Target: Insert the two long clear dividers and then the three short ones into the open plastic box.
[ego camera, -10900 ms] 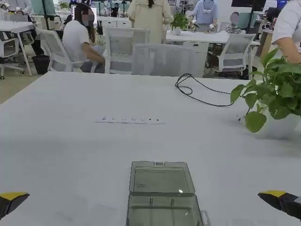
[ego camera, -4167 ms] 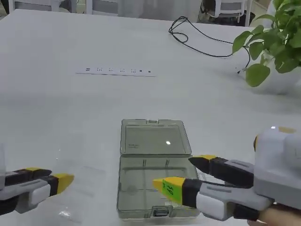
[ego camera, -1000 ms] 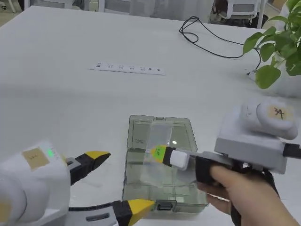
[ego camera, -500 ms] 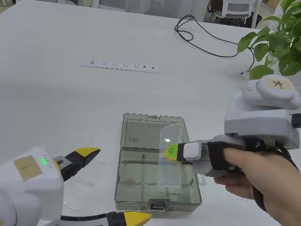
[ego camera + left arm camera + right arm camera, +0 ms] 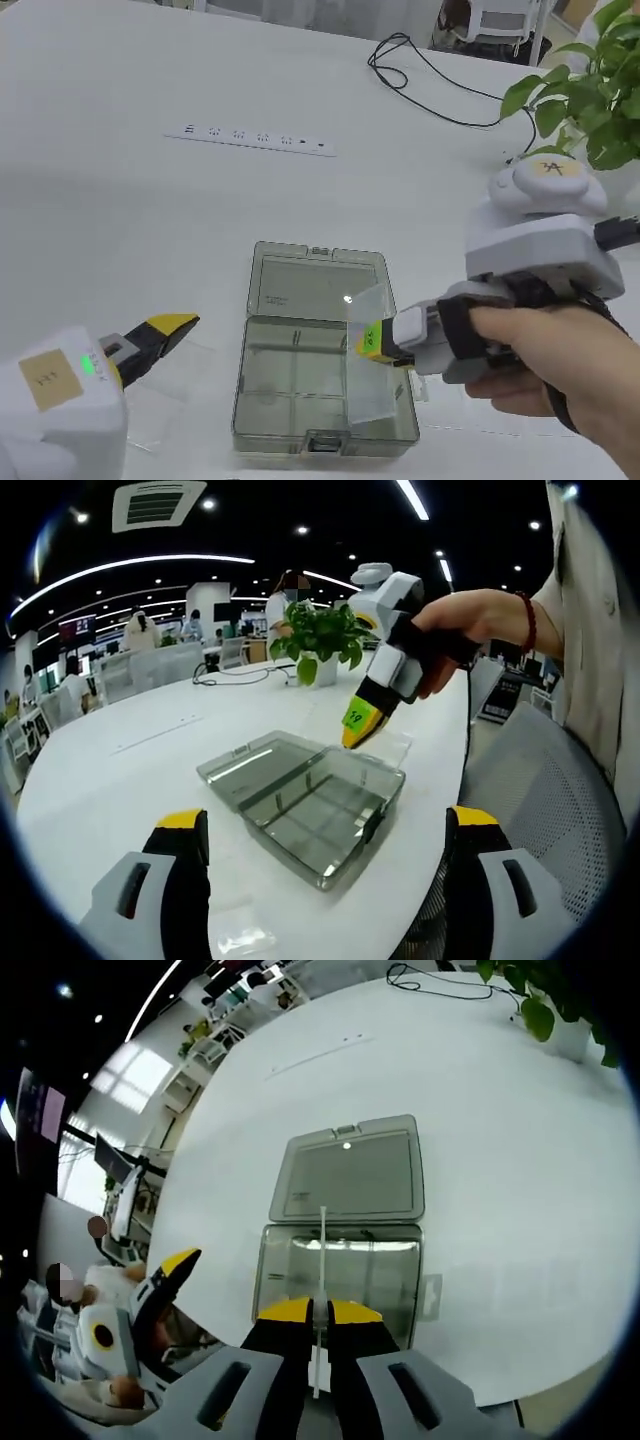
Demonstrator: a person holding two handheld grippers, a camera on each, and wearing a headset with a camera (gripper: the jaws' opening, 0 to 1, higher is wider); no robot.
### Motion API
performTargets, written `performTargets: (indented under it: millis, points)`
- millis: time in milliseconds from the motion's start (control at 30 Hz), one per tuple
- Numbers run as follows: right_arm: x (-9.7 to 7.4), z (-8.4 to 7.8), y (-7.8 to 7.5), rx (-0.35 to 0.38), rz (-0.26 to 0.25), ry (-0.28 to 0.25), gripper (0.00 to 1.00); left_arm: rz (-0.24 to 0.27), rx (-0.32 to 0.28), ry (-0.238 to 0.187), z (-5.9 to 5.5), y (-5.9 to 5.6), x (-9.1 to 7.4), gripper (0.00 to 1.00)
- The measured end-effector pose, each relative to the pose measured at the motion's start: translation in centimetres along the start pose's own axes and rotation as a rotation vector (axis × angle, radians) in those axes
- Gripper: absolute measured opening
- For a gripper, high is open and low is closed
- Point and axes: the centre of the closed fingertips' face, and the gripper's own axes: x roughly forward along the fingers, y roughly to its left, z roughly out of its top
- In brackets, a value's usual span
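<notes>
Right fingers (image 5: 285, 1316) on divider (image 5: 322, 1242) edge

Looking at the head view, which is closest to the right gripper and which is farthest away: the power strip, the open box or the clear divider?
1. The clear divider: pinched between the jaws of the right gripper.
2. The open plastic box: just below the gripper, near the table's front edge.
3. The power strip: far up the table, off to the left.
</notes>
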Motion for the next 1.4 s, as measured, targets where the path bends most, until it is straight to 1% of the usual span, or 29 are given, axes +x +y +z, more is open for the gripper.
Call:
performTargets:
  millis: [33,67,100,233,300,500,633,700,1100,1267,1400]
  points:
    - [0.1,0.0,-0.1,0.007,-0.001,0.008,0.06,-0.001,0.004,-0.002,0.0,-0.1,0.0,1.00]
    - [0.3,0.3,-0.5,0.013,-0.003,0.020,0.06,-0.002,0.007,-0.002,0.1,-0.1,0.1,1.00]
    - [0.4,0.6,-0.7,0.014,-0.004,0.020,0.06,-0.004,0.010,-0.002,0.0,-0.1,0.1,1.00]
    - [0.6,0.7,-1.4,0.040,-0.019,0.051,0.06,-0.005,0.025,0.011,-0.2,-0.1,0.2,1.00]
    - [0.8,0.9,-1.9,0.049,-0.026,0.065,0.06,-0.003,0.029,0.010,-0.2,-0.1,0.2,1.00]
    - [1.3,0.8,-2.6,0.072,-0.032,0.110,0.06,-0.005,0.028,0.006,-0.2,0.1,0.3,0.98]
    - [1.7,0.9,-2.9,0.089,-0.029,0.127,0.06,-0.008,0.031,0.008,-0.2,0.2,0.4,0.97]
    - [1.8,0.5,-2.7,0.098,-0.032,0.141,0.06,-0.008,0.032,0.011,-0.2,0.3,0.4,0.97]
    - [2.9,0.1,-3.4,0.123,-0.029,0.178,0.06,0.000,0.019,0.016,-0.6,0.9,0.2,0.94]
    - [3.1,0.0,-3.6,0.128,-0.035,0.190,0.06,-0.001,0.017,0.016,-0.9,1.1,0.2,0.94]
    - [3.1,-0.1,-3.5,0.131,-0.032,0.191,0.06,0.001,0.014,0.015,-1.1,1.3,0.1,0.94]
